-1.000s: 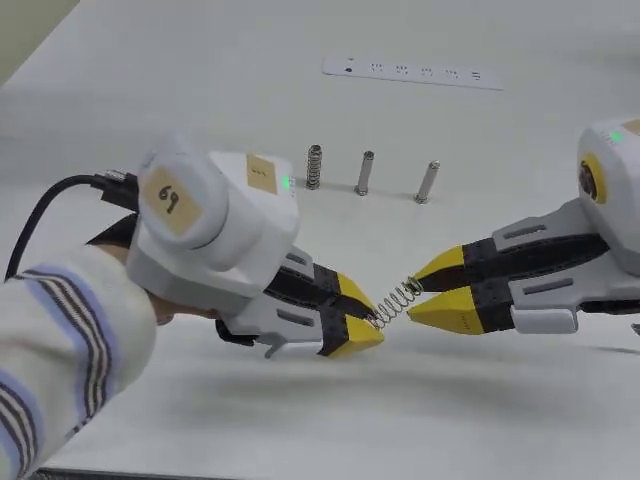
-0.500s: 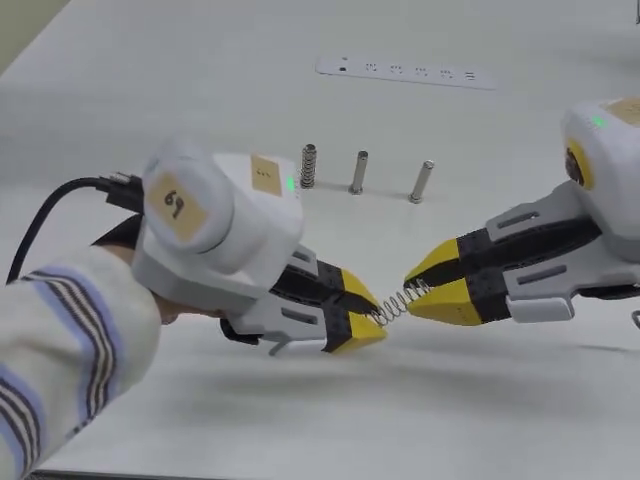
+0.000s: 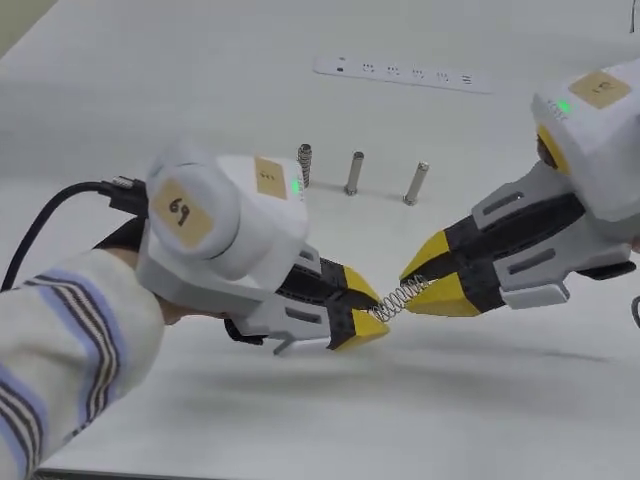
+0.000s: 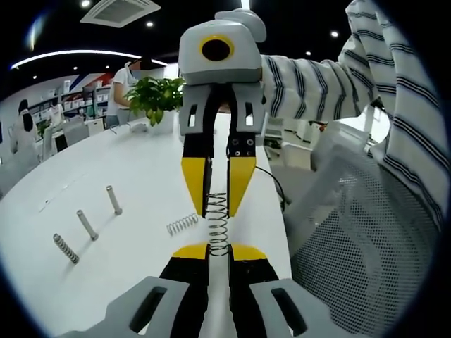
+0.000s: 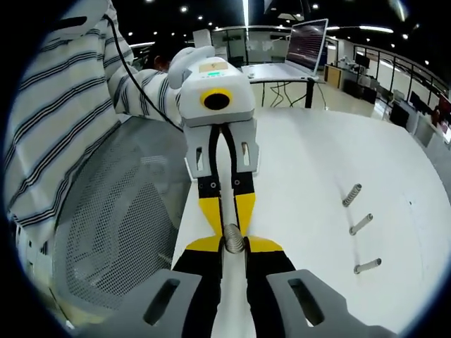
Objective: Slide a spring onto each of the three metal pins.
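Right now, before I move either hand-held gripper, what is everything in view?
held steel coil spring: one, silver, spanning both gripper tips above the table
loose steel coil spring: one, silver, lying on the table
fitted steel coil spring: one, silver, on the leftmost pin in the head view
upright metal pins: three, silver, in a row; two bare
flat power strip: one, white, beyond the pins
white table: one, under everything
potted plant: one, green, near the table's far end
open laptop: one, dark, on a desk behind
mesh chair: one, pale, beside the table
left hand-held gripper: white, black, yellow tips, shut on the held spring
right hand-held gripper: same colours, shut on its other end
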